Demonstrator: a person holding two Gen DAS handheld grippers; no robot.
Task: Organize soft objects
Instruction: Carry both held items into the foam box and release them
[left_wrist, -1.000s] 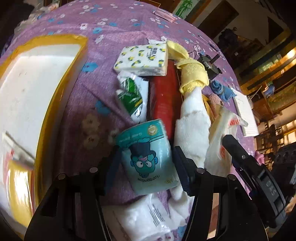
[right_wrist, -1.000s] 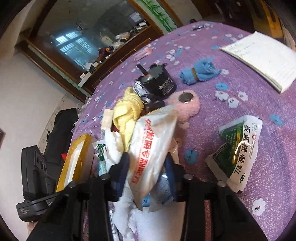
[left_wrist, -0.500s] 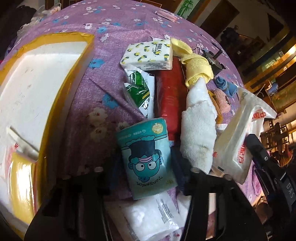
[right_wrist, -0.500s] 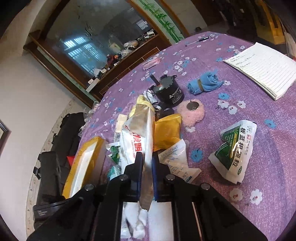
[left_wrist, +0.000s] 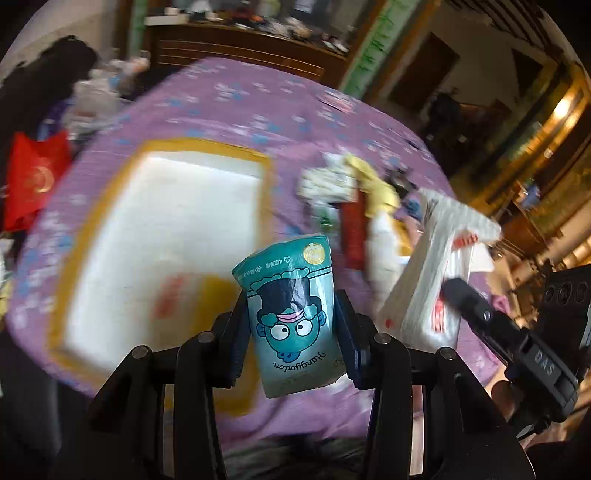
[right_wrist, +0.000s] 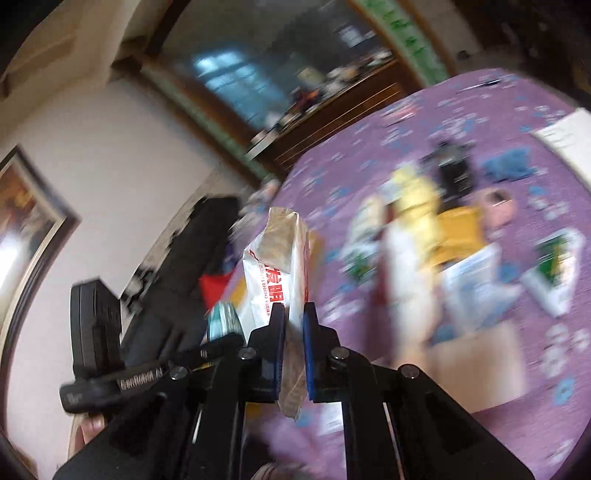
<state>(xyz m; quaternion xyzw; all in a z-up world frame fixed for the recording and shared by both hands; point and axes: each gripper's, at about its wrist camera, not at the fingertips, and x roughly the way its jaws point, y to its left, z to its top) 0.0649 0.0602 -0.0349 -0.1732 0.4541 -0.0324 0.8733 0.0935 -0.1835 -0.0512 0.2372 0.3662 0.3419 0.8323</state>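
Transfer step in hand: teal tissue pack clamped in the left claw, white red-printed packet pinched flat in the right claw, both carried above the bench; lowering into the yellow-rimmed tray judged next.

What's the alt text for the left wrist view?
The left gripper holds a teal cartoon-face pack above a purple floral tablecloth, near a white tray with a yellow rim. At right, a white red-lettered packet is held up too; the background is motion-blurred.
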